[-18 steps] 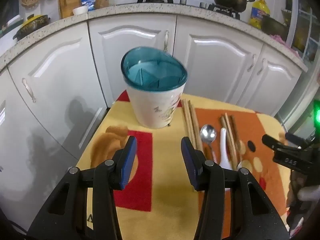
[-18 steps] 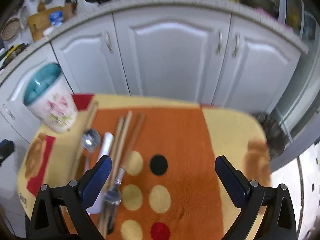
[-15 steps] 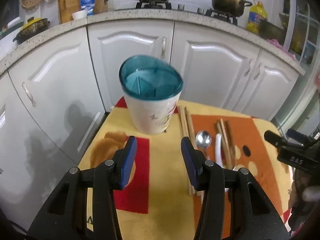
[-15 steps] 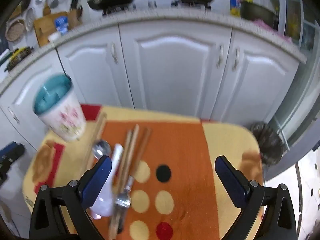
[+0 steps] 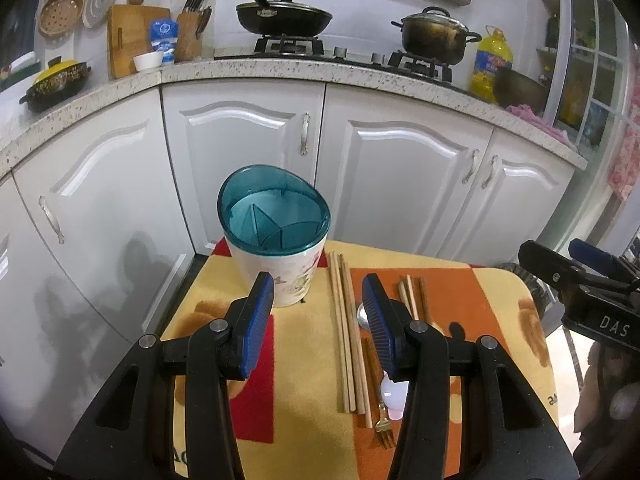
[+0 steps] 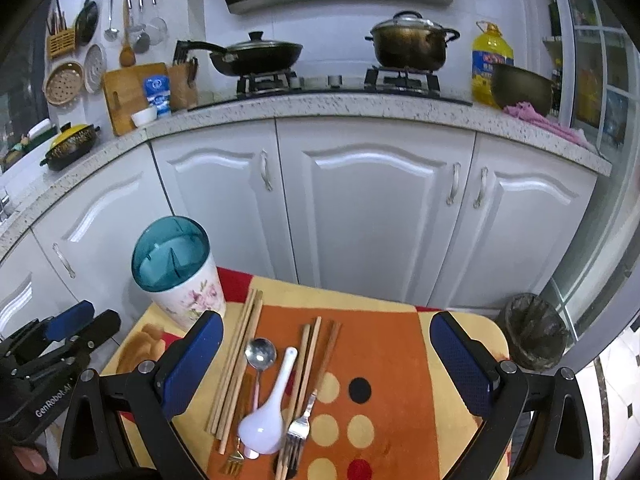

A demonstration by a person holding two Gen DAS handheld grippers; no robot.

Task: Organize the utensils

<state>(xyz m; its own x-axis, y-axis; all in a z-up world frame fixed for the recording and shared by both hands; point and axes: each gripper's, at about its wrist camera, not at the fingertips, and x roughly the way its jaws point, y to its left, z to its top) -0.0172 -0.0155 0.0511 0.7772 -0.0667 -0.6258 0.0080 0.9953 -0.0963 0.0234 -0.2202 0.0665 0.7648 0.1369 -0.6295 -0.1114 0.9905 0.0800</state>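
On the table (image 6: 460, 344), chopsticks (image 6: 236, 364), spoons (image 6: 266, 412) and forks (image 6: 298, 428) lie ahead of the empty, released right hand-held gripper (image 6: 326, 364), the utensil holder (image 5: 276, 248) ahead of the released left hand-held gripper (image 5: 318, 320).

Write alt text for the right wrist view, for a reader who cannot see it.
The open right gripper hovers over a small table where chopsticks, a metal spoon, a white ceramic spoon and forks lie side by side. A teal-rimmed floral utensil holder stands at the back left, before white kitchen cabinets.
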